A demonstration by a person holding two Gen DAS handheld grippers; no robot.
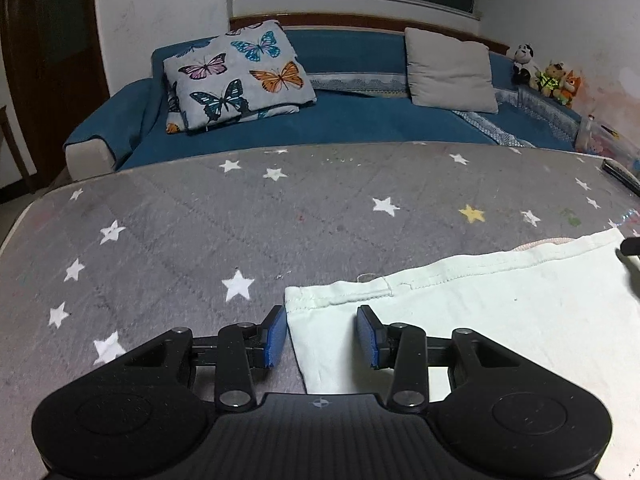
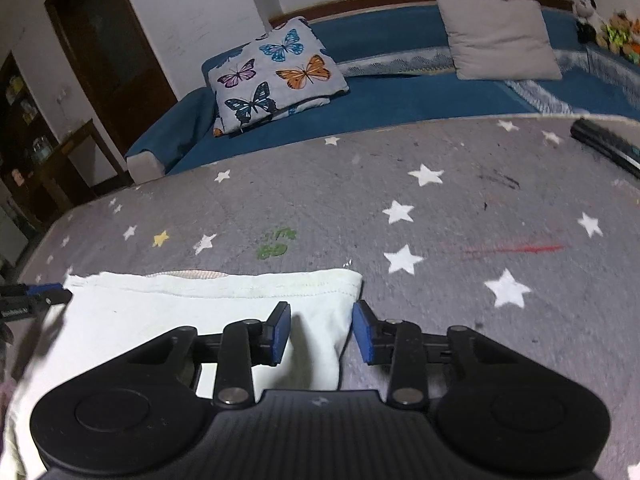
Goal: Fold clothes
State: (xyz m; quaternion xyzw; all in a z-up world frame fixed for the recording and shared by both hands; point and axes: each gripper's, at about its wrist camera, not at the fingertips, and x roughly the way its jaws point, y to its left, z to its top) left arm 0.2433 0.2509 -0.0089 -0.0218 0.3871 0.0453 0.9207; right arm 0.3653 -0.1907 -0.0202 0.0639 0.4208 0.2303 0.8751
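Observation:
A pale white garment (image 1: 480,312) lies flat on the grey star-patterned cover (image 1: 200,232), its stitched hem along the far side. My left gripper (image 1: 322,334) is open, its blue pads (image 1: 276,336) straddling the garment's near left corner. In the right wrist view the same garment (image 2: 180,308) spreads to the left. There my right gripper (image 2: 320,330) stands open over the garment's right corner, with the cloth between the pads. The left gripper's tip (image 2: 40,294) shows at the far left edge. The right gripper's tip (image 1: 631,250) peeks in at the right edge of the left wrist view.
A blue sofa (image 1: 360,120) runs behind the surface, with a butterfly cushion (image 1: 240,76), a grey pillow (image 1: 450,70) and plush toys (image 1: 548,74). A dark remote (image 2: 604,146) lies at the far right of the grey cover (image 2: 460,216). A dark door (image 2: 108,40) and shelves stand at left.

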